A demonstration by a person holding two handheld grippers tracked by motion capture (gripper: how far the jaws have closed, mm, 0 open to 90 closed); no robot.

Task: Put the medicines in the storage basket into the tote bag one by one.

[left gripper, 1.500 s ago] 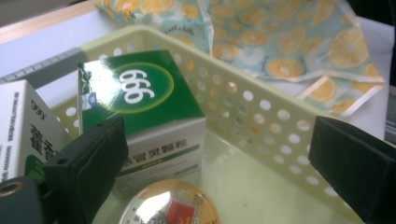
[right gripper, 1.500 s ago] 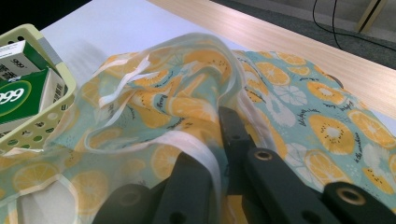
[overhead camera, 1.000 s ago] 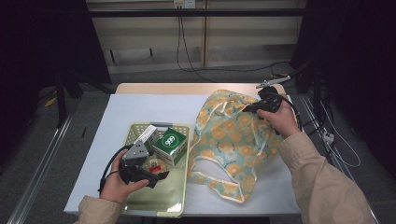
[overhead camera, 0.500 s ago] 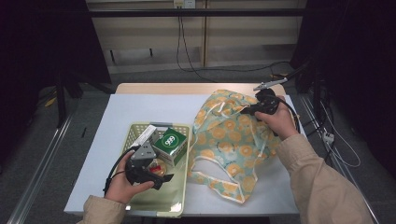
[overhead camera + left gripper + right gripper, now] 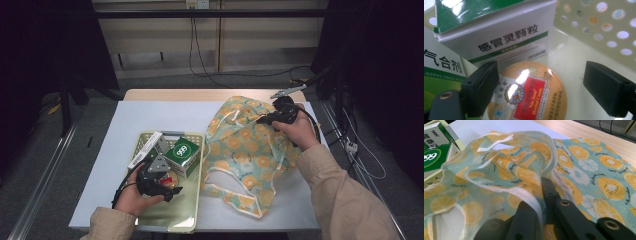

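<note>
Basket (image 5: 196, 150) is tight: green-and-white box (image 5: 183, 152) plus a second carton (image 5: 146, 150) fill its upper half, round candy tin (image 5: 527, 91) sits just below them (box nearly touches the tin's top edge). Free floor only lower right of the tin, up to the perforated wall. Fruit-print bag (image 5: 250, 155) covers the table's right half; left strip open.

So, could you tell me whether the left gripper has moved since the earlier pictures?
Yes, slightly: the left gripper has edged forward along the basket toward the green box, jaws closing around the tin.
</note>
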